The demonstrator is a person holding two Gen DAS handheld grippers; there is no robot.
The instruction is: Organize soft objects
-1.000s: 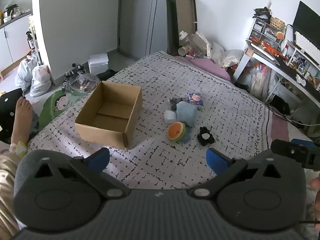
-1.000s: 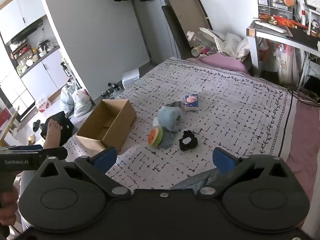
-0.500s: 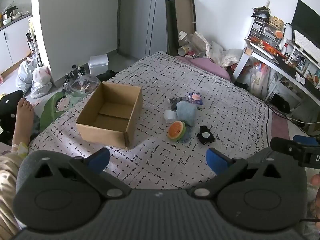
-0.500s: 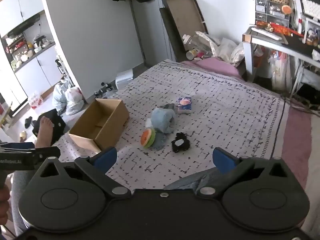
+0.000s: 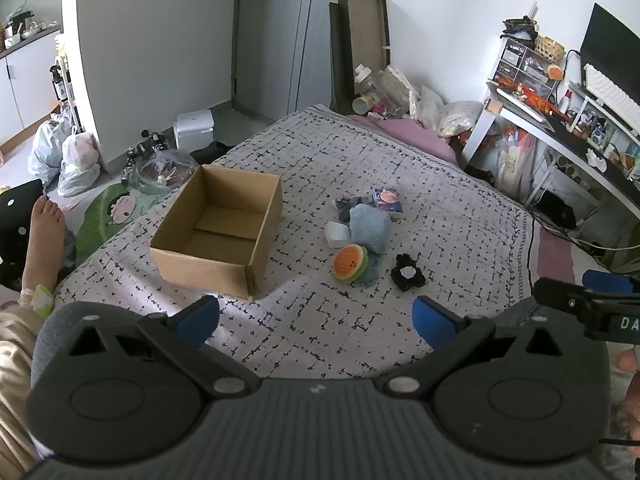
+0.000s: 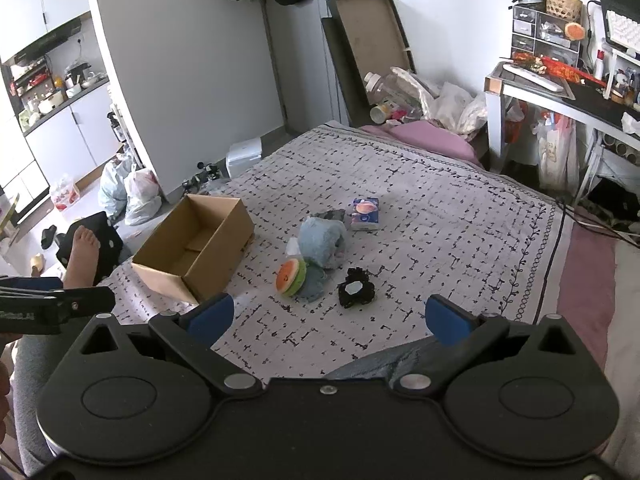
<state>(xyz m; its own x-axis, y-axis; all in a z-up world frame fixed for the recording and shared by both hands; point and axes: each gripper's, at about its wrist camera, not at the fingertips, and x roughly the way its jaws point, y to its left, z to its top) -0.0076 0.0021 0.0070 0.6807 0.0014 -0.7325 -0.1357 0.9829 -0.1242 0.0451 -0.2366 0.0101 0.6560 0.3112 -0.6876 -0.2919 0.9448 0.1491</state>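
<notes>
An empty open cardboard box (image 5: 218,232) (image 6: 192,246) stands on the patterned bedspread (image 5: 440,240). To its right lies a small pile: a light blue plush (image 5: 369,227) (image 6: 322,240), an orange and green round plush (image 5: 350,262) (image 6: 291,277), a black fuzzy item with a white patch (image 5: 407,276) (image 6: 356,288), a small white block (image 5: 337,234) and a blue packet (image 5: 387,201) (image 6: 365,213). My left gripper (image 5: 316,320) is open and holds nothing, well short of the pile. My right gripper (image 6: 326,316) is likewise open, above the bed's near part.
A person's bare foot (image 5: 42,224) rests at the left beyond the bed edge. Plastic bags (image 5: 64,156) and a white bin (image 5: 194,128) sit on the floor. A cluttered desk (image 5: 560,120) stands at the right, with cardboard sheets (image 6: 368,40) against the far wall.
Both grippers have drifted slightly; the right wrist view pulled back and rose a little. Jaws stay open and nothing on the bed has moved.
</notes>
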